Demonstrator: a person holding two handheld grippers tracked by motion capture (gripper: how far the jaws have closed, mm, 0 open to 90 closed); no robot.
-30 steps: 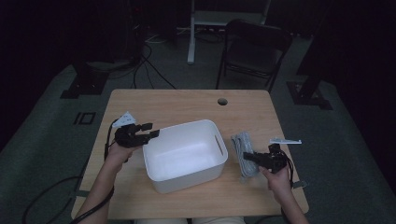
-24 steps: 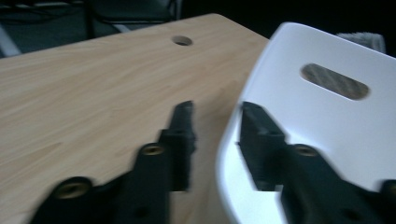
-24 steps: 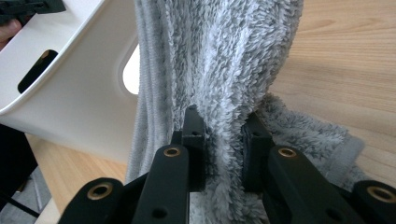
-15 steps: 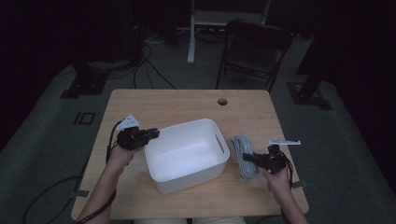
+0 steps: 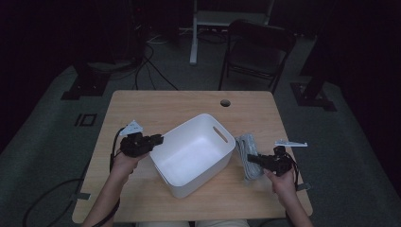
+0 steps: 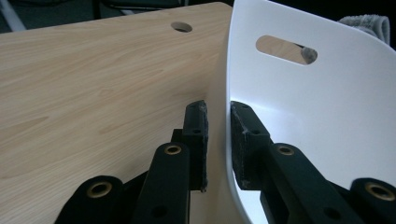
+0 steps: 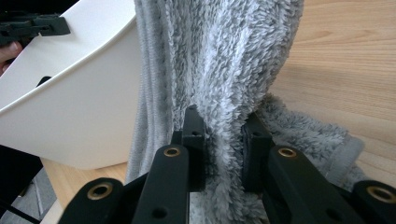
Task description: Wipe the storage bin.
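A white plastic bin stands in the middle of the wooden table. My left gripper is at its left rim. Its jaws have just been closing, and now one pad sits outside and one inside the bin wall, so the gripper is shut on that wall. A folded grey fluffy towel lies just right of the bin. My right gripper is shut on a bunch of the towel, pads sunk into the pile, with the bin right beside it.
The table has a round cable hole near its far edge. A dark folding chair and a white stand stand on the floor beyond. Cables run over the floor at the left. Through the bin's handle slot the towel peeks.
The left gripper slid a little to the bin's rim and its jaws closed over the wall. The right gripper and the towel have stayed put.
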